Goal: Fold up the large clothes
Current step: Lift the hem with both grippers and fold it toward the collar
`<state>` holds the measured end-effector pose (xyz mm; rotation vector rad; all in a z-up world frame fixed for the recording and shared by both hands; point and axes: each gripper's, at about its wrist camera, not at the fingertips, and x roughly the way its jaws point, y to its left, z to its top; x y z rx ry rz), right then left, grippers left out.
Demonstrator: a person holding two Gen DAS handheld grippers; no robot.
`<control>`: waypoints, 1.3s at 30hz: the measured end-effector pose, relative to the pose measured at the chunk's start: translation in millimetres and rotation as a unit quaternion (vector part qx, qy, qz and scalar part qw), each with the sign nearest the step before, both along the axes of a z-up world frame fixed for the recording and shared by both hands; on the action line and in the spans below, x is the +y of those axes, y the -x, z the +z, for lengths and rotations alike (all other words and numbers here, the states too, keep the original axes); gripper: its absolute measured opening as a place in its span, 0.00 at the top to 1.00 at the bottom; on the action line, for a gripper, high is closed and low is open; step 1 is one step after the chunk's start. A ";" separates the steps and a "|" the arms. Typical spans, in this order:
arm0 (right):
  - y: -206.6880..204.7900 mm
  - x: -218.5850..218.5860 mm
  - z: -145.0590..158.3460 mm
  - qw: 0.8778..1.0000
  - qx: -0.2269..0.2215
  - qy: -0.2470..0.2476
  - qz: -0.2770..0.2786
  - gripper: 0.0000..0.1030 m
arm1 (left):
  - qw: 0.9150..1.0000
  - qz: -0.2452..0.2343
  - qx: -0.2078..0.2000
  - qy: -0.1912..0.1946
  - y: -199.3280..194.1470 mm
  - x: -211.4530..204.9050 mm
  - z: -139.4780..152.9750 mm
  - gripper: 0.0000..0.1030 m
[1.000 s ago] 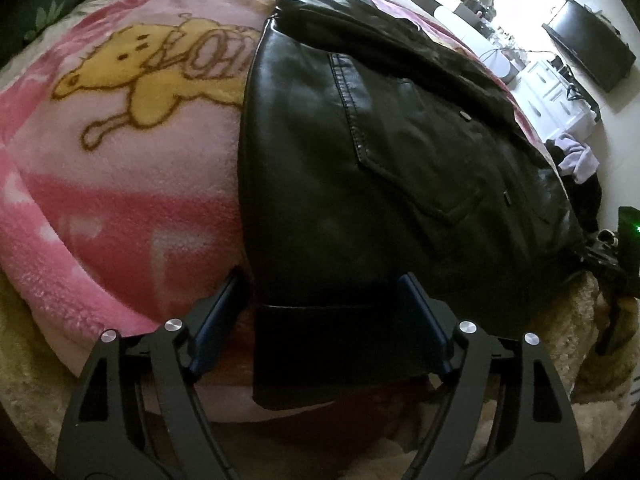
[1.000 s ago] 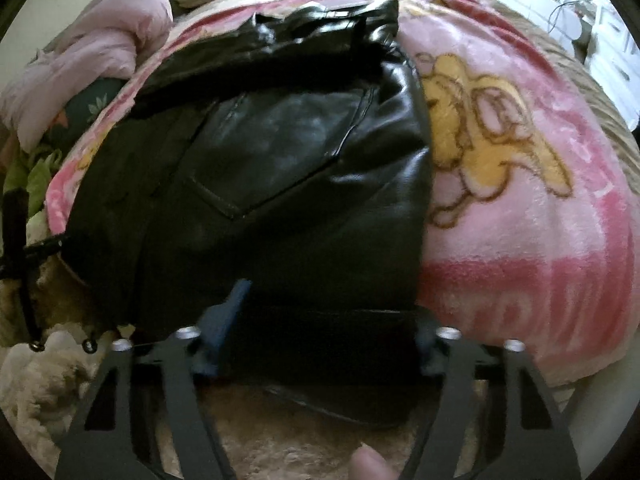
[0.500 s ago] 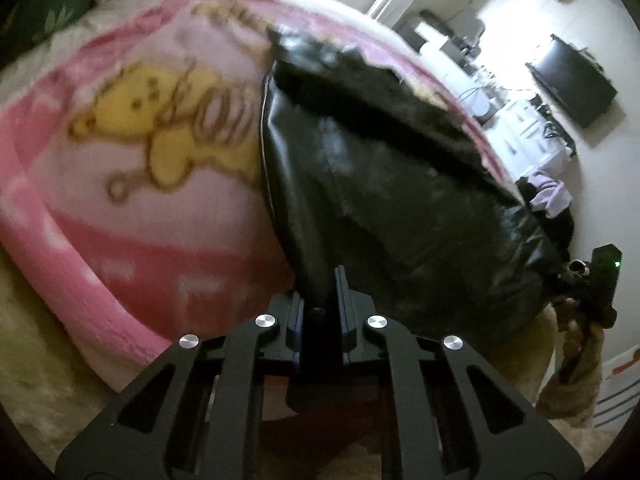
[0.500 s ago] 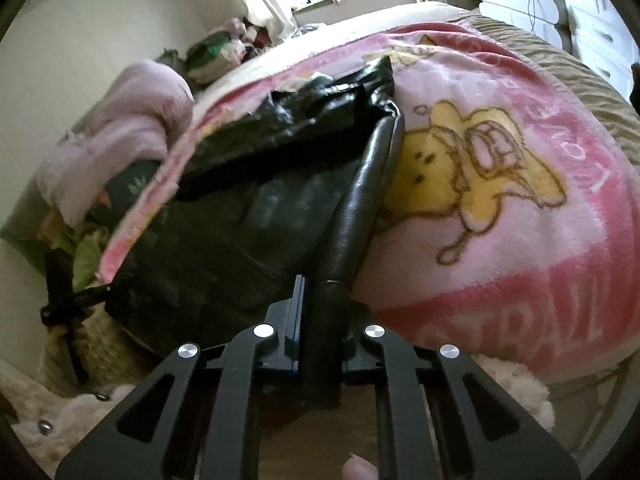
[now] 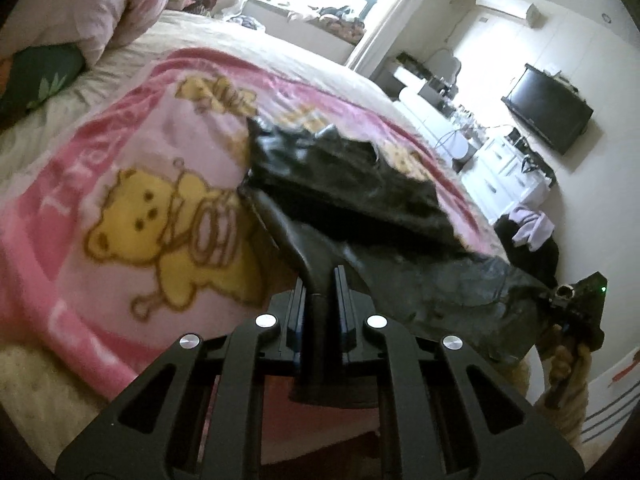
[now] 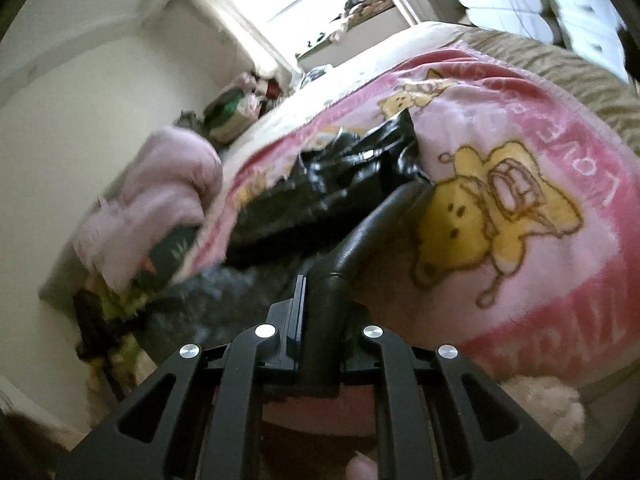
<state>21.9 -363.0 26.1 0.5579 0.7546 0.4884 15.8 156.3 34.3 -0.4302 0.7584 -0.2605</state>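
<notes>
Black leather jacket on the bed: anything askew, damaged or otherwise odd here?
No damage shows. The black leather jacket is bunched and crumpled rather than flat on the pink bear blanket, its near edge lifted and pinched by the left gripper and right gripper. That fits a fold underway.

Glossy black jacket [image 5: 352, 176], pink blanket [image 5: 80, 200] with yellow bears, possibly.

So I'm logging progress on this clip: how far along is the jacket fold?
Early. Done: both corners of the hem are gripped, the left claw and the right claw each shut on the black jacket. In hand: the hem is raised off the pink blanket, while the collar end lies on it. Left: carry the hem over to the collar, lay it flat, release. No finished fold shows yet.
</notes>
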 end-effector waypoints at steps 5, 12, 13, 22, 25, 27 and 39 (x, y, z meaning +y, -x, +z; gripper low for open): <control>-23.3 -4.6 15.2 0.999 -0.017 -0.031 -0.028 0.90 | 1.000 -0.002 -0.026 -0.008 -21.6 -3.7 19.3 0.93; -57.1 -11.3 23.6 0.995 -0.020 -0.080 -0.054 0.90 | 0.998 0.022 -0.049 -0.014 -49.3 -0.7 33.4 0.90; -62.6 -12.0 24.5 0.994 -0.018 -0.088 -0.056 0.90 | 0.998 0.026 -0.055 -0.021 -53.3 -1.7 36.0 0.89; -109.0 -4.0 32.6 0.993 -0.013 -0.090 -0.079 0.90 | 0.995 0.048 -0.065 -0.056 -98.4 -7.9 49.7 0.88; -122.1 0.1 32.7 0.993 -0.010 -0.066 -0.093 0.90 | 0.995 0.052 -0.064 -0.060 -108.4 -8.1 49.8 0.88; -131.2 2.4 30.5 0.993 -0.007 -0.057 -0.101 0.89 | 0.994 0.054 -0.066 -0.062 -113.9 -9.5 50.9 0.87; -182.2 17.9 19.5 0.991 0.016 -0.034 -0.125 0.89 | 0.989 0.086 -0.080 -0.085 -147.0 3.3 51.1 0.88</control>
